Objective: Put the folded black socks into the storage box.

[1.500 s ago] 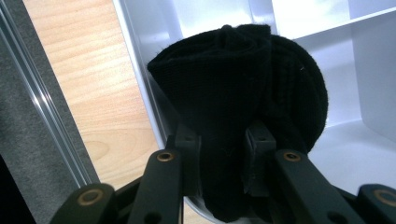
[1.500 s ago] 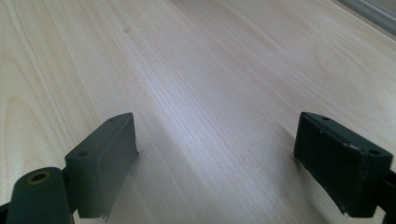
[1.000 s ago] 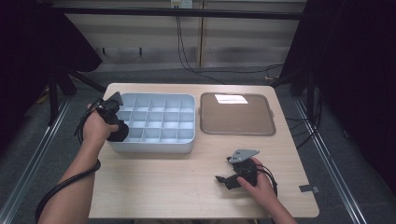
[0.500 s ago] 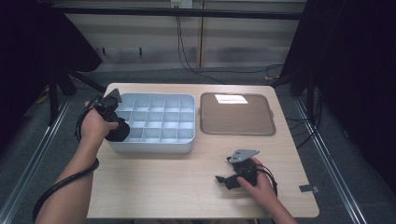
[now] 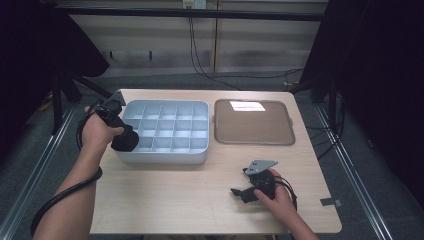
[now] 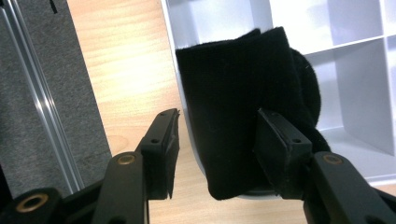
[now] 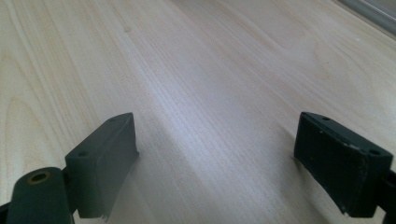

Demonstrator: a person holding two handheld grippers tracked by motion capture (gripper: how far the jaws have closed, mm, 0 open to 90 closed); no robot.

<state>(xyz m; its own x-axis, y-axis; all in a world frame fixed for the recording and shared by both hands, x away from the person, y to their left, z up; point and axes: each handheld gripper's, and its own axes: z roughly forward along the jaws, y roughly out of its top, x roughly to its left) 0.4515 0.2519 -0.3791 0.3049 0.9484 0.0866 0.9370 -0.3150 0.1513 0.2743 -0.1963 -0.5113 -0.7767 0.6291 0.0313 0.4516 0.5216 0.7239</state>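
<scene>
A black sock (image 5: 126,141) hangs over the left wall of the pale blue compartment tray (image 5: 165,157), near its front corner. My left gripper (image 5: 120,131) stands around it. In the left gripper view the sock (image 6: 233,88) lies between the jaws of the left gripper (image 6: 217,128). One pad stands clear of it and the other is beside or just touching it. These jaws have just been opening. My right gripper (image 5: 239,192) rests open on the wooden table (image 7: 196,70) at the front right. Nothing is between the jaws of the right gripper (image 7: 217,140).
A brown flat tray (image 5: 252,127) lies to the right of the compartment tray, with a bright white patch (image 5: 247,106) at its far edge. The tray's compartments (image 6: 355,70) look bare. A metal rail (image 6: 37,93) runs along the floor left of the table.
The left hand has shifted slightly away from the tray, with the black sock staying at the tray's left wall. The right hand and its gripper have kept still.
</scene>
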